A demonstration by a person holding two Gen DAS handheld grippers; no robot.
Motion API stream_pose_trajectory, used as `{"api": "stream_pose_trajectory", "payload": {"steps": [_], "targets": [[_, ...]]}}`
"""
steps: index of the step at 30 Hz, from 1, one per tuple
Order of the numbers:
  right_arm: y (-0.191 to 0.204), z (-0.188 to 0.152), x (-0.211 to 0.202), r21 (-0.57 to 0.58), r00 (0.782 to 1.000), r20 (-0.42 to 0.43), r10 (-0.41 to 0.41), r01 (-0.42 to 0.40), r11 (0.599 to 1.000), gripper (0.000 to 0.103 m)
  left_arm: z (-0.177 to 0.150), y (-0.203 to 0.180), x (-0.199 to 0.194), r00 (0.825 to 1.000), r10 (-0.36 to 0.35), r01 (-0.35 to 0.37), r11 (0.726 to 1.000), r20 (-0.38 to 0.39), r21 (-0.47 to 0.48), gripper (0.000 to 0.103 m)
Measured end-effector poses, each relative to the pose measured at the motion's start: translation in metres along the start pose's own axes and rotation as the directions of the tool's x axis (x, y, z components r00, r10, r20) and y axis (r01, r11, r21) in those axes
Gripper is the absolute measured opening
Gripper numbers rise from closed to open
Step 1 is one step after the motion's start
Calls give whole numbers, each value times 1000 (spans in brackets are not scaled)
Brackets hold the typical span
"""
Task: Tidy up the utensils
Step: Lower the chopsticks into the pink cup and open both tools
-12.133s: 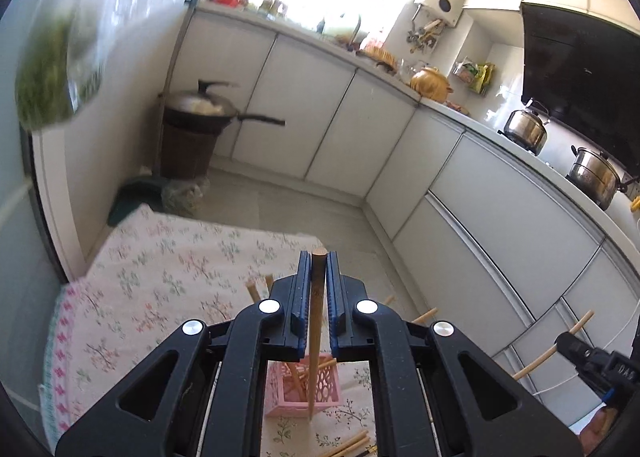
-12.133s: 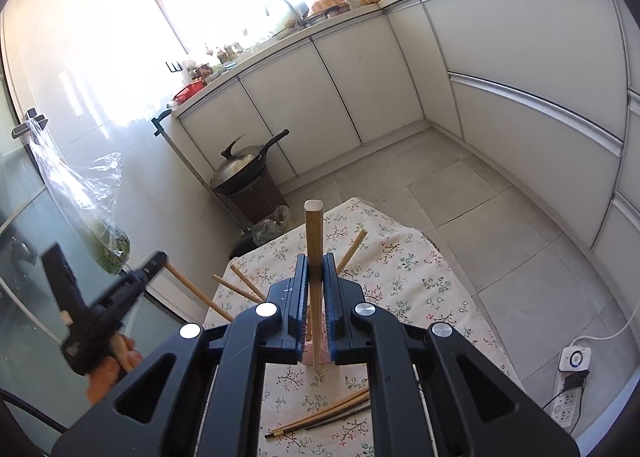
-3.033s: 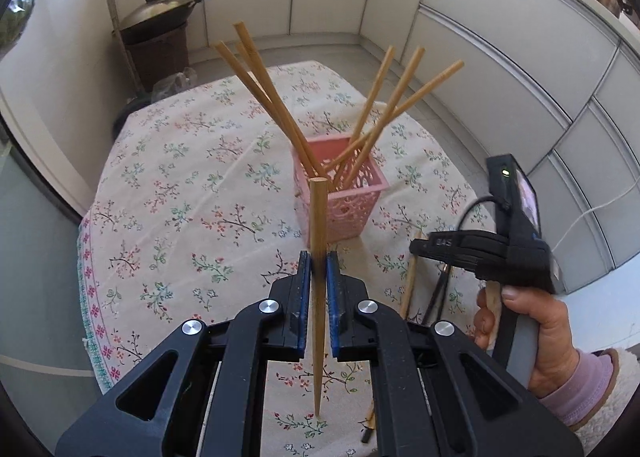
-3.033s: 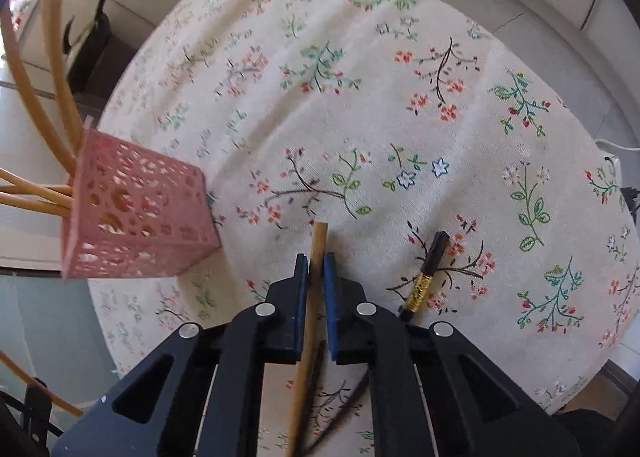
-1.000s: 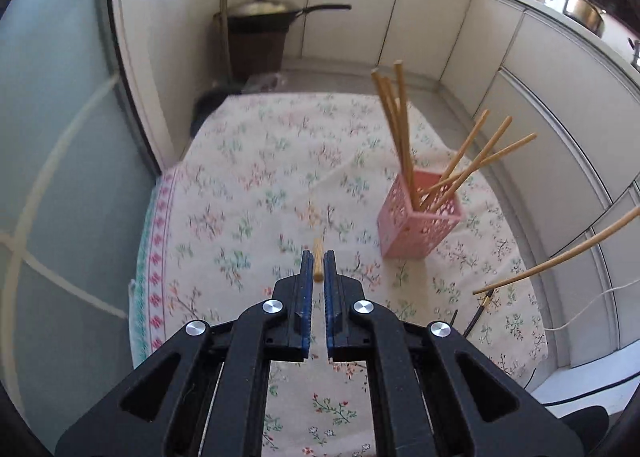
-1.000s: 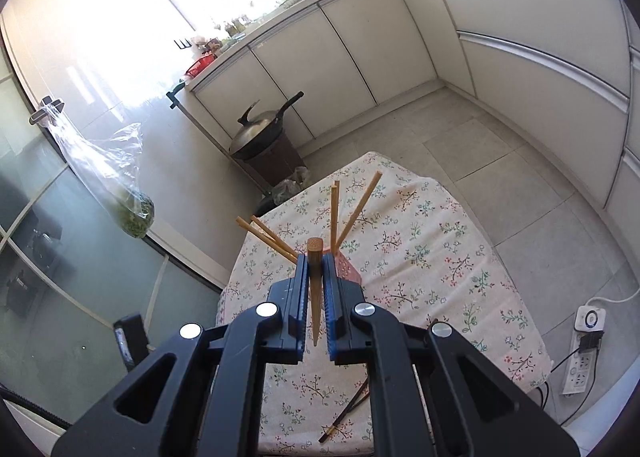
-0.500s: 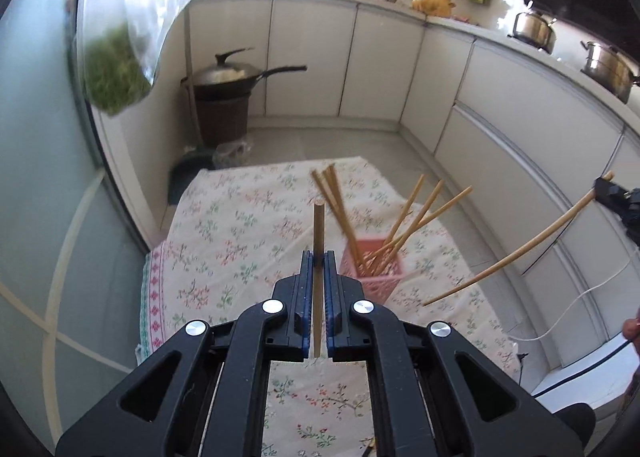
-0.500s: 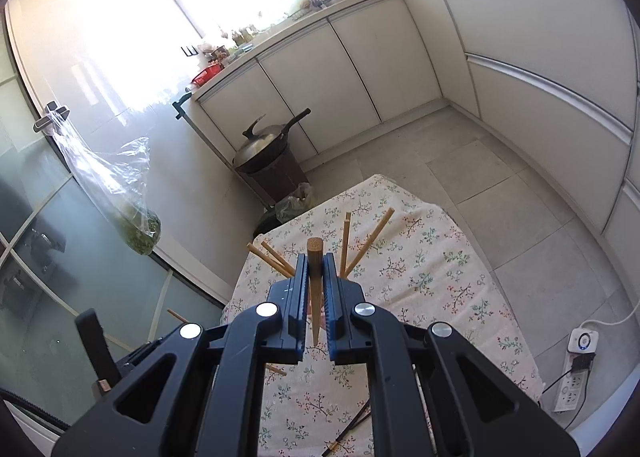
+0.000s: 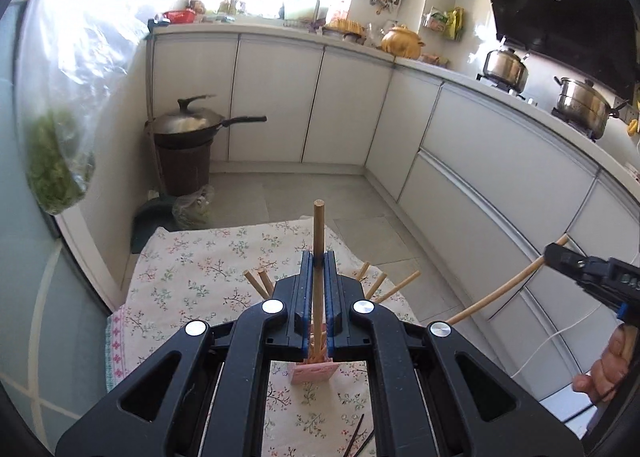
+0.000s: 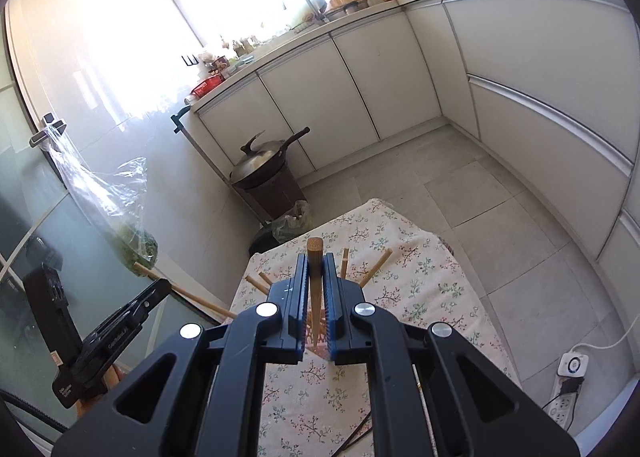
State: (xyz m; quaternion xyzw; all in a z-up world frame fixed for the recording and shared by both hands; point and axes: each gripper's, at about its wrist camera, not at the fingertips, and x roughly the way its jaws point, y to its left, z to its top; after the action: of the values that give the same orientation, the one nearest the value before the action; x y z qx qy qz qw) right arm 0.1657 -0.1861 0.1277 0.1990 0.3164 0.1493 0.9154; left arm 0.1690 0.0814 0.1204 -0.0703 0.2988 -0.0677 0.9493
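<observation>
Holding one wooden chopstick in each gripper, both hovering above the pink holder. Left gripper [image 9: 319,261]: fingers pinched narrow on a chopstick [image 9: 319,233] standing upright, lower end pointing down at the pink basket [image 9: 313,372] seen under my fingers. Right gripper [image 10: 315,261]: same, fingers clamped on its own chopstick [image 10: 314,257], upright, w/ the holder mostly hidden behind the fingers.

Progress, my guess: well past halfway. Count in the basket: approx 5 stick ends fan out either side of my fingers in left view (2 left, 3 right); right view shows only 4, so 1 may be hidden. In hand: 2. Left on the tabletop [image 9: 192,273] w/ floral cloth: dark chopsticks [image 9: 360,437] at the near edge, looks like 2, but partly blocked, can't be sure of the no.

So remaining, as I judge it: drop these 2 in, then pick up the dark pair.
</observation>
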Motion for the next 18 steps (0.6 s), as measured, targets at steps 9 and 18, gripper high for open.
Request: {"api": "stream_pose_trajectory", "payload": {"steps": [9, 18], "targets": [[-1, 17, 40, -3, 999, -34, -24, 24, 1000, 7, 3, 39, 15, 997, -51, 63, 977, 62, -204, 14], [11, 21, 86, -24, 995, -82, -52, 51, 998, 7, 15, 60, 7, 992, -51, 80, 963, 118, -259, 31]]}}
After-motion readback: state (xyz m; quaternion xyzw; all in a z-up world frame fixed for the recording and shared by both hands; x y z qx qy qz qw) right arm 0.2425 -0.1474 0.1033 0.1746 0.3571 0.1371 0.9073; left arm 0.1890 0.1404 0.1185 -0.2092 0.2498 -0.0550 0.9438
